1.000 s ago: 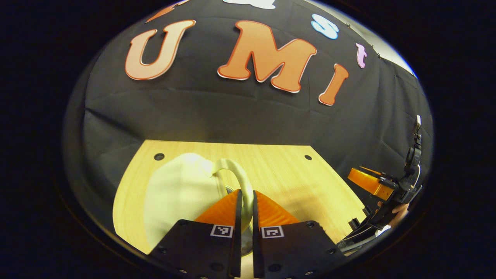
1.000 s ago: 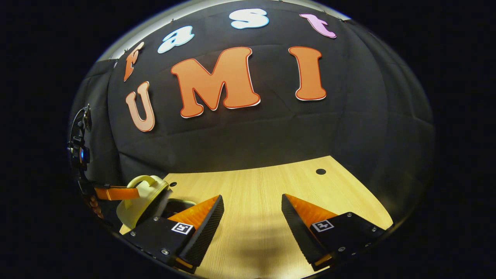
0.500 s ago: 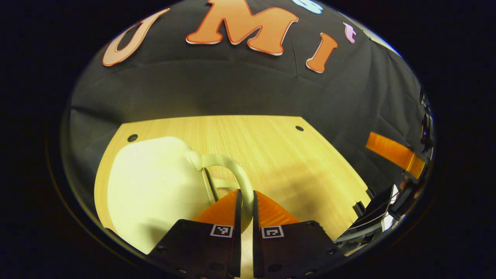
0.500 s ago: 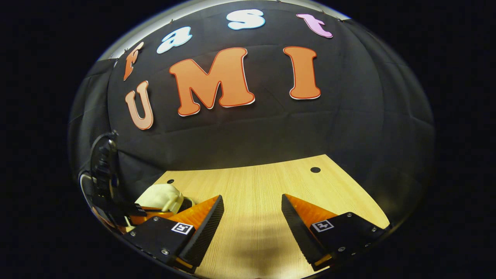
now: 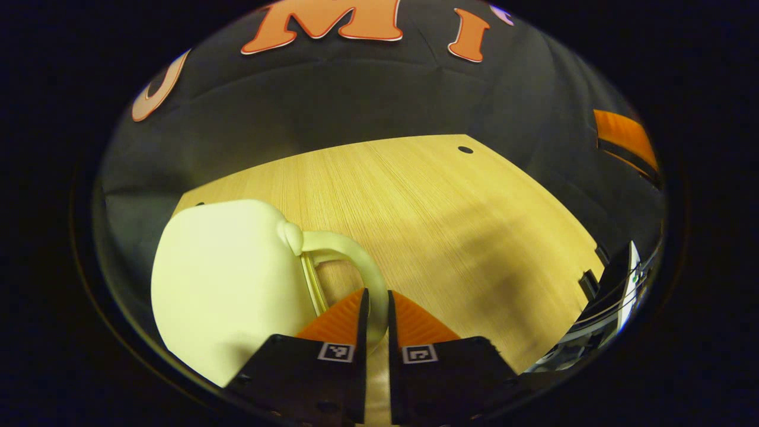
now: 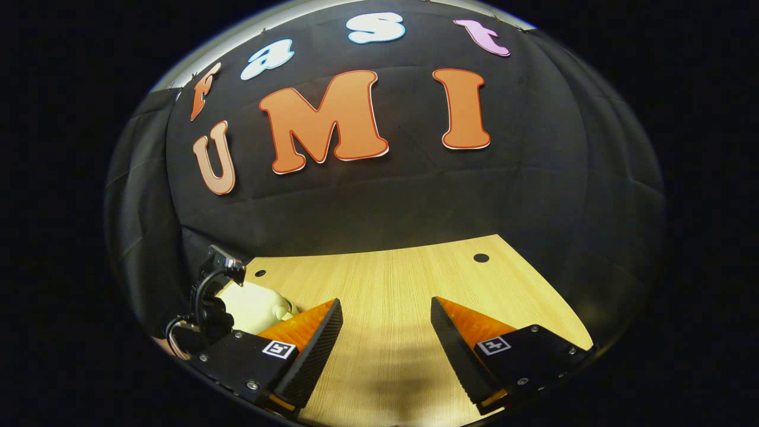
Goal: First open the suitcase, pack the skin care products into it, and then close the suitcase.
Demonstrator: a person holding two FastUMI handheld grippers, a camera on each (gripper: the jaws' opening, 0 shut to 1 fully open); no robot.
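Left claw pinching the suitcase handle, lid almost down.

Left gripper view: my left claw [image 5: 375, 308] is clenched on the handle [image 5: 350, 261] of the cream suitcase [image 5: 228, 284], low on the desk [image 5: 427, 201] (a thin grip, so it could slip and slam).
Right gripper view: my right claw [image 6: 385, 332] hangs released over bare desk, the suitcase far left.
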